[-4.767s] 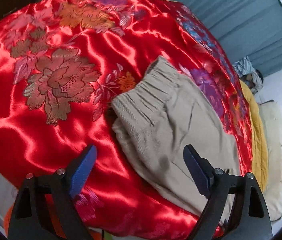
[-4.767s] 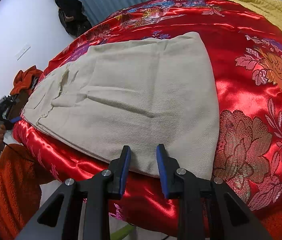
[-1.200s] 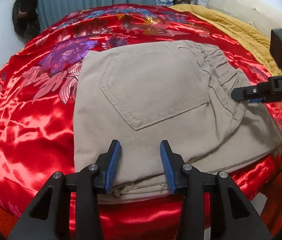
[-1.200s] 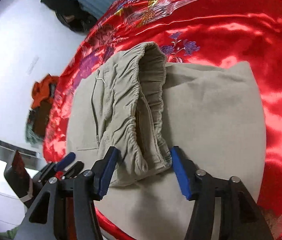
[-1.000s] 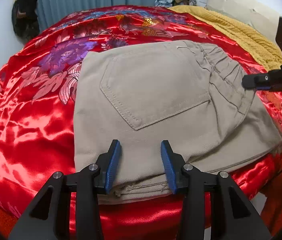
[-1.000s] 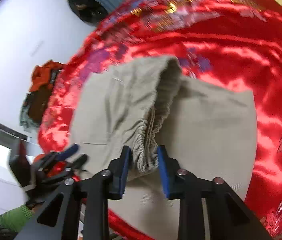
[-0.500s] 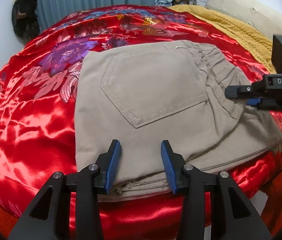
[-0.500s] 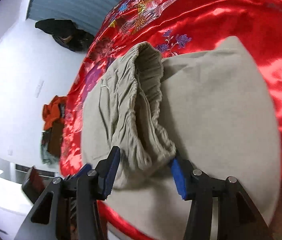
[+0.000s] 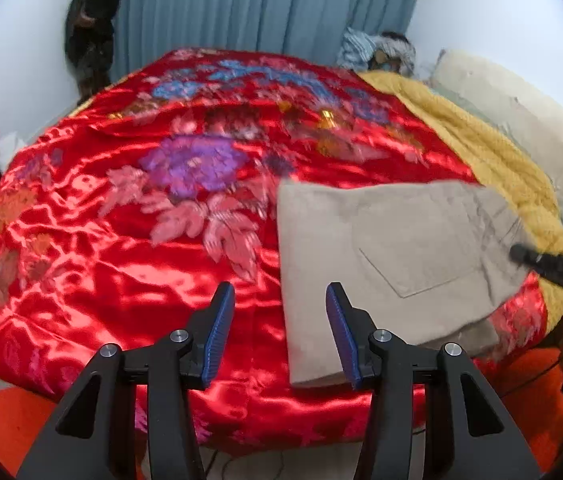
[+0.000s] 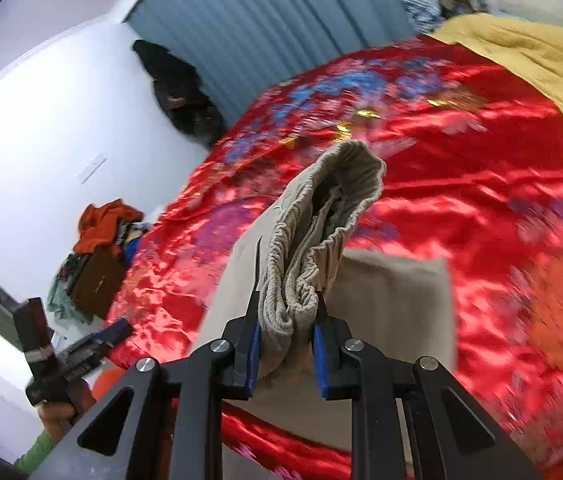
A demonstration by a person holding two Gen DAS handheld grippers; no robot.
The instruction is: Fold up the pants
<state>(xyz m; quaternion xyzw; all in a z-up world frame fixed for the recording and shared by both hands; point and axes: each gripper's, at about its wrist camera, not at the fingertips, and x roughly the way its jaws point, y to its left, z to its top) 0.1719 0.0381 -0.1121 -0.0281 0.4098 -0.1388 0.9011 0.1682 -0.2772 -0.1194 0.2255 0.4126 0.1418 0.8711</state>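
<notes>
Right tongs [image 10: 283, 350] closing on bunched elastic waistband [image 10: 313, 240], lifted off bed. Left tongs [image 9: 279, 332] opening, nothing between jaws, hovering over red satin bedspread [image 9: 121, 240] beside pants [image 9: 385, 264]. Pants near bed's near right edge, already folded compact, pocket up. Judgement: last fold or tidy left.

Bed [image 9: 81, 264]: covered by red satin floral quilt [image 9: 185, 168], shiny, wrinkled. On quilt: folded beige pants [image 9: 393, 248], near front right edge, back pocket up, elastic waistband end raised off surface. Yellow knit blanket [image 9: 481, 148] along right side. Striped bundle of clothes [image 9: 377, 48] at far end.
</notes>
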